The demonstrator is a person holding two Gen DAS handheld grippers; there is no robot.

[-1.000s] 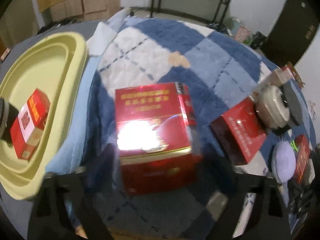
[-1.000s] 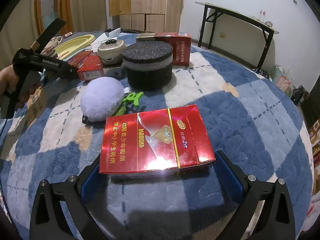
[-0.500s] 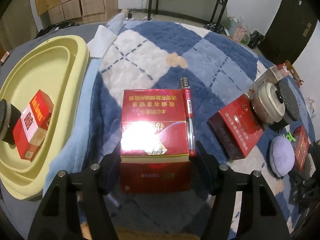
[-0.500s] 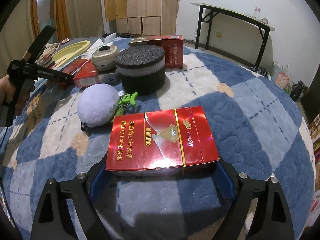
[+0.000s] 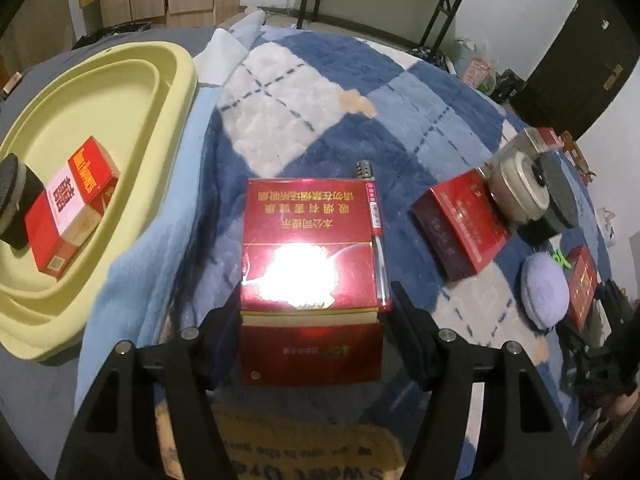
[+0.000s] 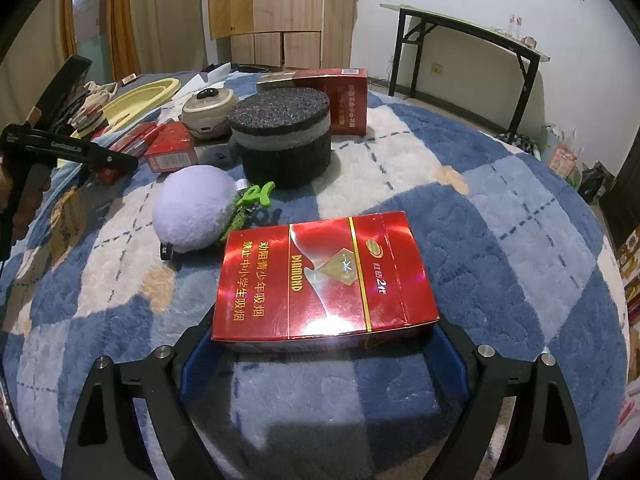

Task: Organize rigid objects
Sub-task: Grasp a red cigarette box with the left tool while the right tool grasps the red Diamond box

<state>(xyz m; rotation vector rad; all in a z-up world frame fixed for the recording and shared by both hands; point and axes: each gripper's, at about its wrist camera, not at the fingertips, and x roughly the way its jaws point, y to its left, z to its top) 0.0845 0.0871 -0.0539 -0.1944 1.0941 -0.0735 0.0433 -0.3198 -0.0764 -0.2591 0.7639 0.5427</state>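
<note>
In the left wrist view a glossy red box [image 5: 310,264] lies on the blue checked rug with a red pen [image 5: 376,236] along its right side. My left gripper [image 5: 311,320] is open, its fingers either side of the box's near end. In the right wrist view a flat red DIAMOND carton [image 6: 324,280] lies on the rug. My right gripper [image 6: 320,340] is open, its blue-padded fingers flanking the carton's near corners. A yellow tray [image 5: 168,80] at the left holds a red-and-white box [image 5: 72,208] and a dark round object [image 5: 16,200].
A dark red box [image 5: 460,224], a beige lidded pot [image 5: 518,192], a lilac plush ball [image 6: 192,208], a black foam cylinder [image 6: 284,136], a green clip [image 6: 256,196] and an upright red box [image 6: 344,100] crowd the rug. The left gripper's body [image 6: 68,148] shows at far left.
Both grippers have drawn back a little from their boxes. The left gripper's fingers have come into clear view around the red box. The boxes have not moved.
</note>
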